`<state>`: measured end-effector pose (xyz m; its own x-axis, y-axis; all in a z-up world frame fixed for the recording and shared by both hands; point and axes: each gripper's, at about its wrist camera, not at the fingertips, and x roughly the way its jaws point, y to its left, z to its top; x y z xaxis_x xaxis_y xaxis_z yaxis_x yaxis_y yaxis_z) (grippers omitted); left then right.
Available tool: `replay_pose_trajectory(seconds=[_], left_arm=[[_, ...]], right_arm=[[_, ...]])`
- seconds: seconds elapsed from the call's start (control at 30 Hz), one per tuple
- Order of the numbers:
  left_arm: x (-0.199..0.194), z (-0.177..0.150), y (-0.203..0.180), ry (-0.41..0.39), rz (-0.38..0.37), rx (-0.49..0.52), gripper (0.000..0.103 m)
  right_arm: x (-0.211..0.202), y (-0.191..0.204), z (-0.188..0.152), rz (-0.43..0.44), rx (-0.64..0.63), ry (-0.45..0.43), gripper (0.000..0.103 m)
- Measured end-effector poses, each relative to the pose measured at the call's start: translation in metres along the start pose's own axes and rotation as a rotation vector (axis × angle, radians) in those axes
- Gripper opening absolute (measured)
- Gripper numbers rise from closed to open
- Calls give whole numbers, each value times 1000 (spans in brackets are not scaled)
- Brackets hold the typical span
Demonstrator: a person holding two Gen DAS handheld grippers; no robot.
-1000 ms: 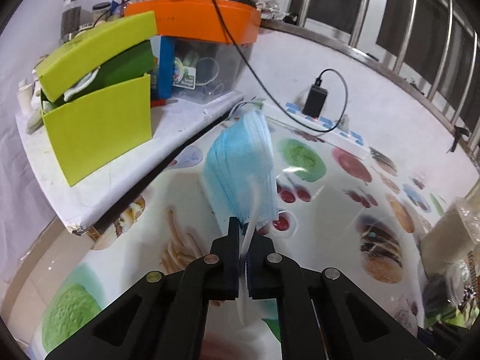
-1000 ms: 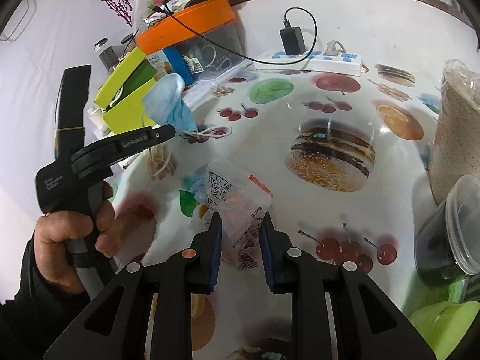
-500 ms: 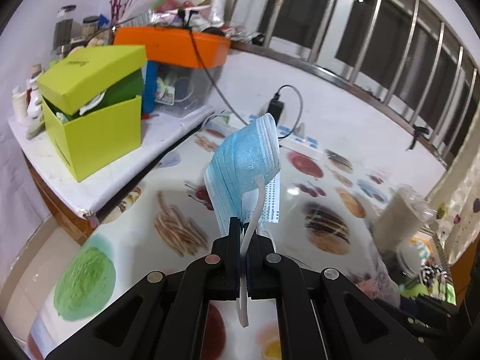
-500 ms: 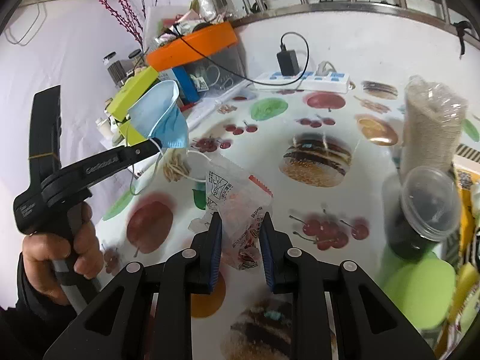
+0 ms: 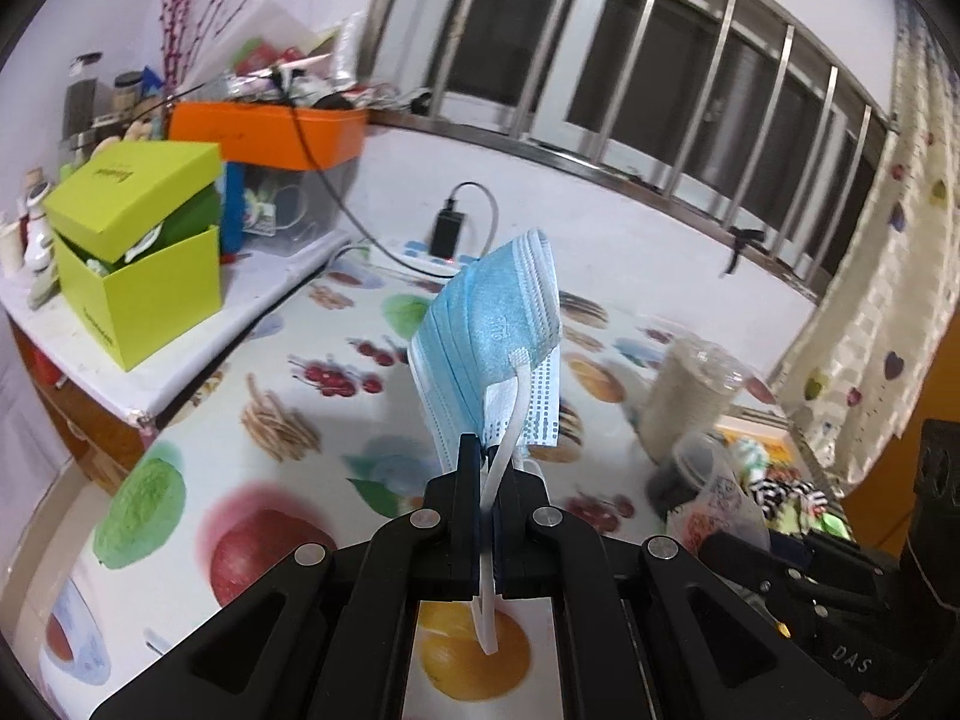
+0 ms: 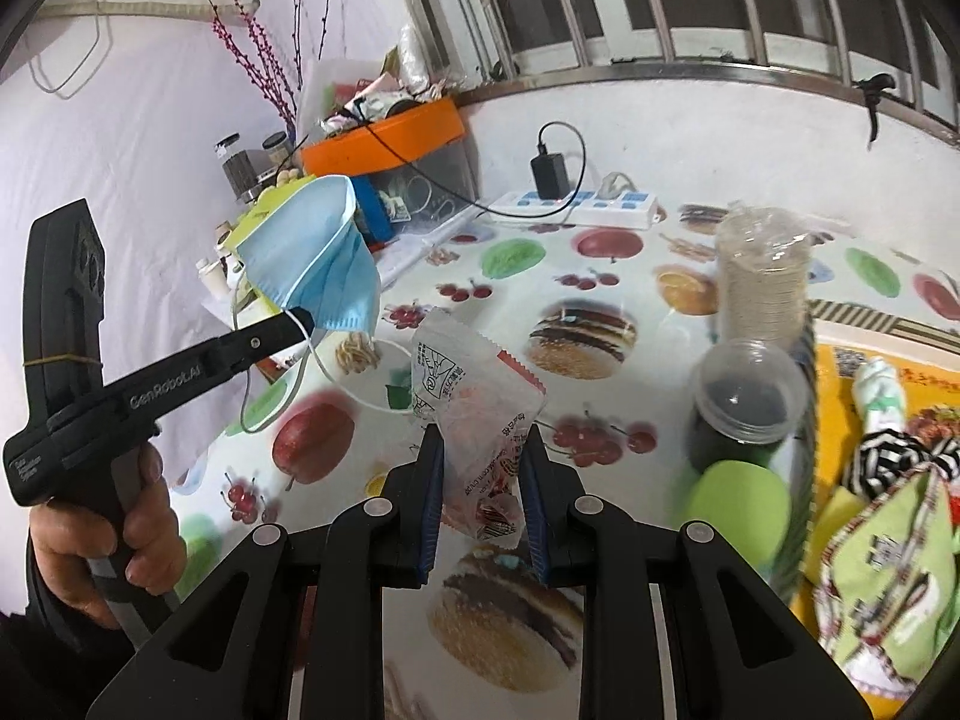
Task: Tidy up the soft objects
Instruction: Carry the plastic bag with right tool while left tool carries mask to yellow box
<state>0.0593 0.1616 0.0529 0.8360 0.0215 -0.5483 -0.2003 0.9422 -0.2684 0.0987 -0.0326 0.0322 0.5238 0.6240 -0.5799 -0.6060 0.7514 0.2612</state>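
mask (image 5: 492, 324) pinched betw left fingers (image 5: 465, 462), above tips

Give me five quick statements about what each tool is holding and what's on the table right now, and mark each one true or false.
1. The left tool is shut on a blue face mask. True.
2. The mask lies flat on the table. False: it is held up above the fruit-print tablecloth.
3. The right tool grips a crinkly clear plastic packet. True.
4. The lime green box is shut tight. False: its lid sits tilted, with things showing in the gap.
5. A black charger is plugged into the white power strip. True.
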Motion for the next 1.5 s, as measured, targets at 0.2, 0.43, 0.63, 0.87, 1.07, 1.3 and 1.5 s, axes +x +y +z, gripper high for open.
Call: replay_pose_trajectory(seconds=[0.2, 0.43, 0.63, 0.87, 1.07, 1.3, 1.5], left_arm=[[-21, -6, -24, -12, -43, 40, 3], [-37, -12, -48, -21, -99, 75, 3], [-47, -19, -68, -24, -142, 108, 3], [-51, -24, -87, -20, -182, 136, 3], [-50, -30, -106, -5, -219, 165, 3], [-46, -38, -131, 18, -273, 201, 3], [-41, -44, -152, 38, -310, 227, 3]], right_arm=[[-28, -1, -7, -18, 4, -38, 25], [-53, -5, -14, -41, 12, -75, 25], [-73, -13, -21, -66, 30, -102, 25], [-87, -21, -25, -93, 46, -119, 25], [-100, -31, -31, -122, 60, -132, 25], [-113, -45, -37, -163, 86, -140, 25], [-122, -57, -42, -192, 110, -144, 25]])
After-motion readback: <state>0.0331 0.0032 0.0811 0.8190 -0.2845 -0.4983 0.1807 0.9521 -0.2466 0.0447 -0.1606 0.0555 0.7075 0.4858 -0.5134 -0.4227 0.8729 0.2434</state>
